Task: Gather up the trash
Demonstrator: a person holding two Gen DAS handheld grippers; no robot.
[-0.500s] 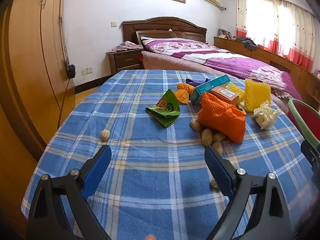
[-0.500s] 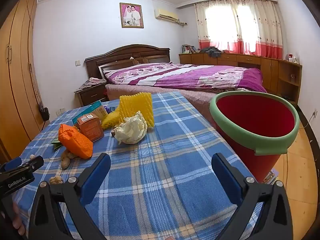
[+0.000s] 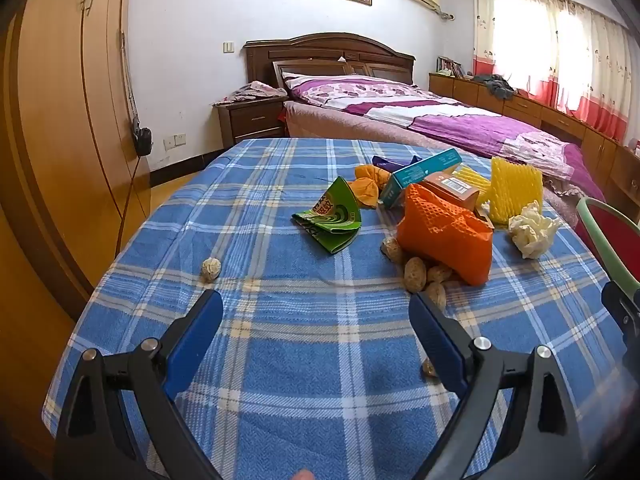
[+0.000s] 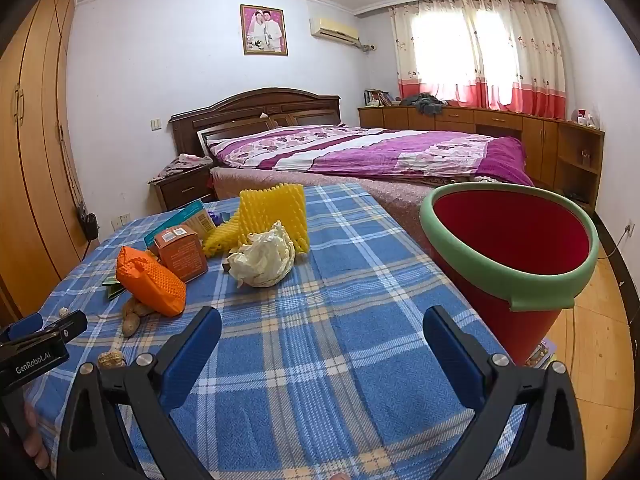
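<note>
A blue plaid tablecloth [image 3: 304,360] fills your view. Your left gripper [image 3: 316,320] and right gripper [image 4: 322,334] hover spread wide, holding nothing. Trash, including an orange net [image 3: 446,232], lies ahead; the red bin [image 4: 508,248] stands at the table's right.

A table under a blue plaid cloth [image 3: 304,360] carries the litter, and ahead of the left claw [image 3: 316,320] lie a green wrapper [image 3: 330,218], an orange foam net [image 3: 444,232] resting on a few peanuts [image 3: 416,274], and a lone peanut [image 3: 211,269] ahead to the left. Farther ahead to the right sit an orange box [image 3: 452,189], a teal box [image 3: 420,170] and yellow foam nets [image 3: 514,188]. Ahead of the right claw [image 4: 322,342] a crumpled tissue [image 4: 264,258] touches the yellow foam.
</note>
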